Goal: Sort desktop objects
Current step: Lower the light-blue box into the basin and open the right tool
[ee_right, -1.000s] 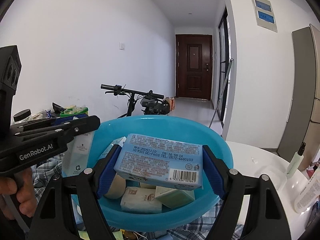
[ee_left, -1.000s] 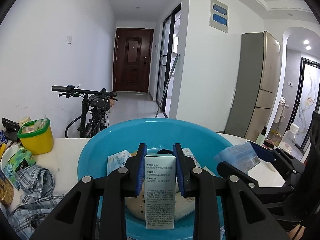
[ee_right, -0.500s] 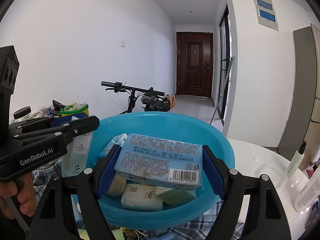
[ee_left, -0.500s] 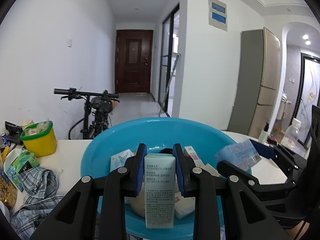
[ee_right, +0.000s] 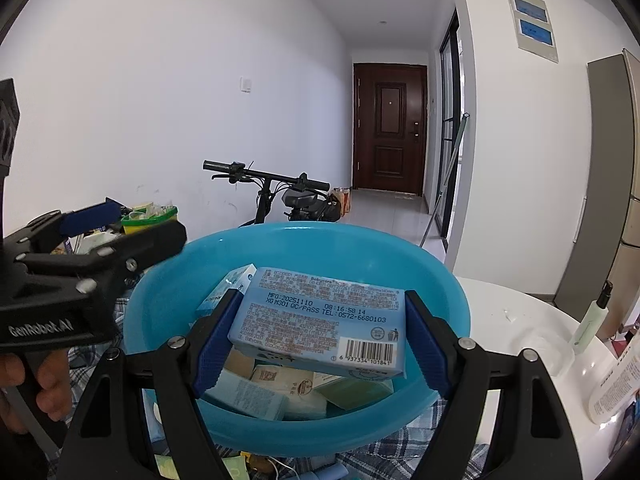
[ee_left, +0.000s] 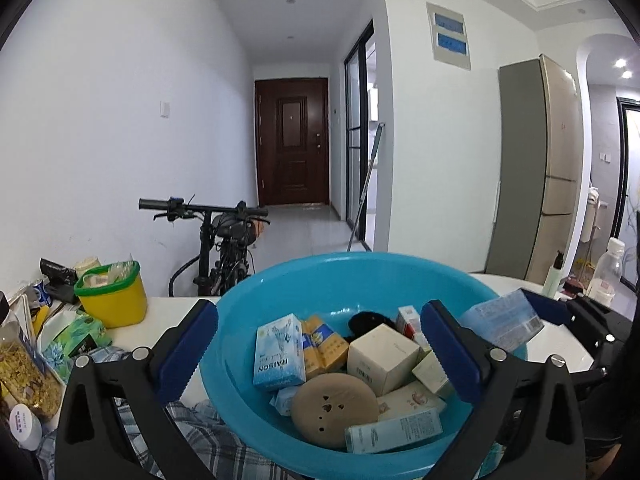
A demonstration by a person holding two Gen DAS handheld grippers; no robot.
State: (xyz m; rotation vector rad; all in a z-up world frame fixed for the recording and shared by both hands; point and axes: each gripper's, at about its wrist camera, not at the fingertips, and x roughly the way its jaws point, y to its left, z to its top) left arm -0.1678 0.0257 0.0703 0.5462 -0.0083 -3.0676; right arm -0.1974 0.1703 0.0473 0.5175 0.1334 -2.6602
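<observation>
Right hand-held gripper (ee_right: 320, 340) around blue pack (ee_right: 320, 328).

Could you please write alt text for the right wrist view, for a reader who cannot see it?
The right gripper clamps a pale blue barcoded pack above a blue basin holding small boxes. The empty left gripper, jaws opening, sits at left; a bicycle and brown door stand behind.

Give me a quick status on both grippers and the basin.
Left gripper opening, empty. Right gripper clamps the light-blue barcoded pack over the round blue plastic basin. Nothing blocking.
</observation>
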